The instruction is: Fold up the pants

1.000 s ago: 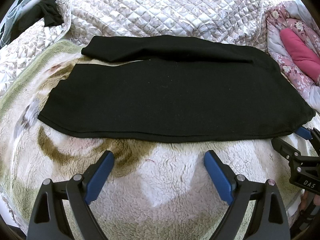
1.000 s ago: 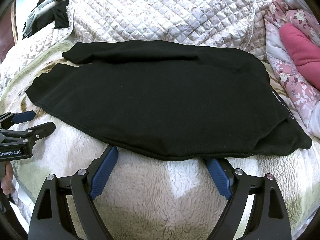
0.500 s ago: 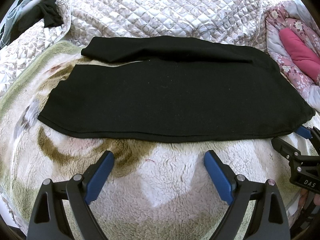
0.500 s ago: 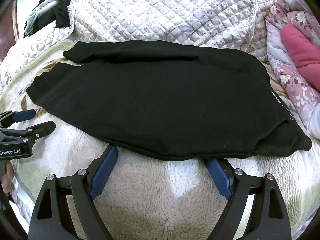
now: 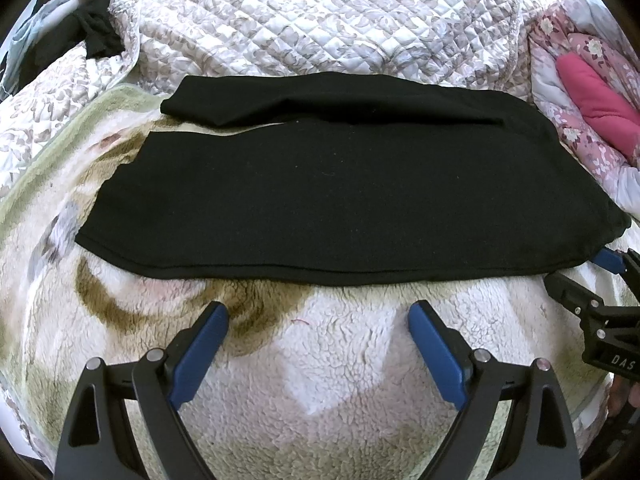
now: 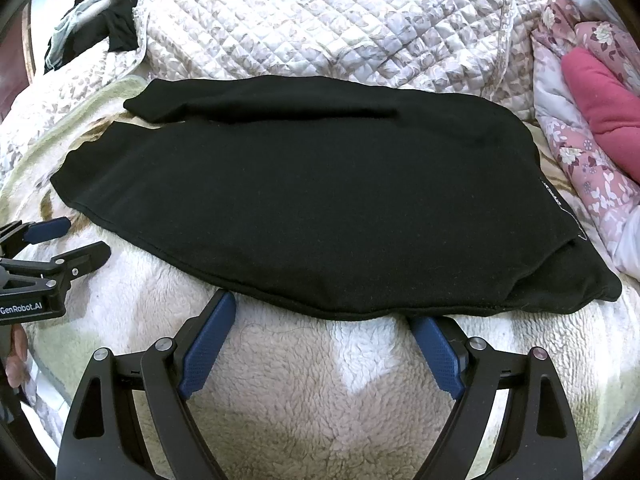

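The black pants (image 5: 344,196) are laid flat on a fleece blanket (image 5: 344,344), folded lengthwise with the legs stretched leftward; the near hem is seen just ahead of both tools; the left gripper (image 5: 318,320) is held spread wide and empty, short of the hem; the right gripper (image 6: 324,316) is likewise spread, its tips at the hem's edge, nothing clasped; a quilt (image 5: 320,16) is bunched behind.

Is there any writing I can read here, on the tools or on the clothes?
"GenRobot.AI": on the left hand-held gripper, seen in the right wrist view.
"DAS": on the right hand-held gripper, seen in the left wrist view; the frame edge cuts it off.
White print on the black pants, near the waist: too small to read.
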`<state>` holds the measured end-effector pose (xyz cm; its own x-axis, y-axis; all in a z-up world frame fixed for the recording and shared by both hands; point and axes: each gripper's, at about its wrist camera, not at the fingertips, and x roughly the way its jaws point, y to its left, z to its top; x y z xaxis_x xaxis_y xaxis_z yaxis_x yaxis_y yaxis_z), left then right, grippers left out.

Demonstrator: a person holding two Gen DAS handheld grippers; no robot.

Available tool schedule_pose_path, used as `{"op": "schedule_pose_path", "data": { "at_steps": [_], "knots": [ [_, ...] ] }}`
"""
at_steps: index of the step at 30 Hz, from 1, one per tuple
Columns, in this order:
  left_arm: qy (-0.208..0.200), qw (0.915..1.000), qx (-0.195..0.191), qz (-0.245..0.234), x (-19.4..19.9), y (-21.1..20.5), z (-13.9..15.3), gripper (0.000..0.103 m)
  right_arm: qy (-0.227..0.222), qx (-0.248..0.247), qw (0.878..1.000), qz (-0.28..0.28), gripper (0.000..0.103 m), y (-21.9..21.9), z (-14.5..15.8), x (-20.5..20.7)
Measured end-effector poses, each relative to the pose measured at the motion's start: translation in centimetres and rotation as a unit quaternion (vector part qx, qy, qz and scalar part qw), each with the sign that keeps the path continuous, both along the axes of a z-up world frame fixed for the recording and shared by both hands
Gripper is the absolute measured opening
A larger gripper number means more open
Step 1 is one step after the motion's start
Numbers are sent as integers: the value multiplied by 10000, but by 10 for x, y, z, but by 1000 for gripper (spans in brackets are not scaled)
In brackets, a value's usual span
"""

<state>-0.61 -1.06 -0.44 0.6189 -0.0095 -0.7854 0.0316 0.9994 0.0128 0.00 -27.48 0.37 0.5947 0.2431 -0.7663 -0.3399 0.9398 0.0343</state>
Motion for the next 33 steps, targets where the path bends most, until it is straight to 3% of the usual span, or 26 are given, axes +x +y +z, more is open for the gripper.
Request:
{"op": "schedule_pose_path", "data": {
  "at_steps": [33],
  "knots": [
    [-26,10000,-27,-47,1,1,2,94,42,-1,10000,-8,87,-1,3,0]
  ]
}}
